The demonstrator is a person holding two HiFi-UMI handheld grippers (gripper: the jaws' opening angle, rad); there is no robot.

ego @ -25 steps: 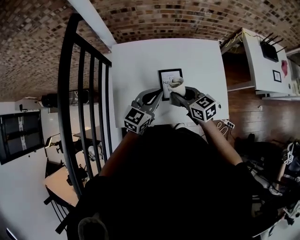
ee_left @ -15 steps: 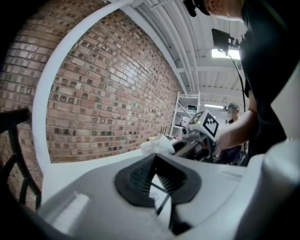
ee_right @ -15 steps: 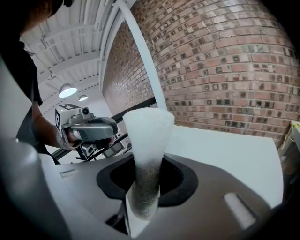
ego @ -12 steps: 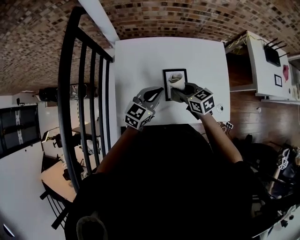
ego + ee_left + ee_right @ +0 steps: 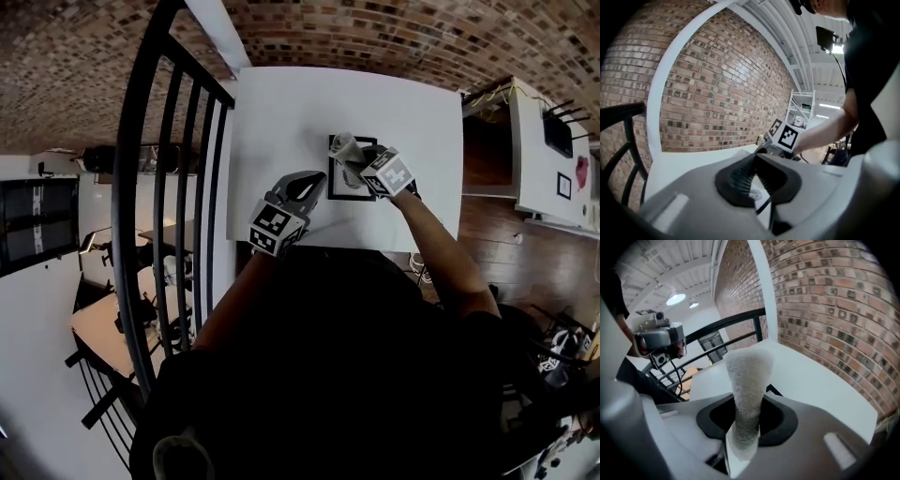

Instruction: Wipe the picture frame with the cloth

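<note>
Clamping the cloth [image 5: 343,146], right gripper [image 5: 354,166] overlaps picture frame [image 5: 351,195]; black railing [image 5: 178,187] flanks table [image 5: 281,122].

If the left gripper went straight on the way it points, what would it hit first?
Most likely the picture frame: the left gripper points its shut fingers at the frame's left edge, perhaps touching it.

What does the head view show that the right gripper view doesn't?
Only the head view shows the whole picture frame lying flat, with the left gripper right beside its edge. Only the right gripper view shows the right gripper up close, its jaws shut on the fuzzy cloth, and the ceiling lights. Both views show the cloth, the white table, the black railing and the brick wall.
</note>
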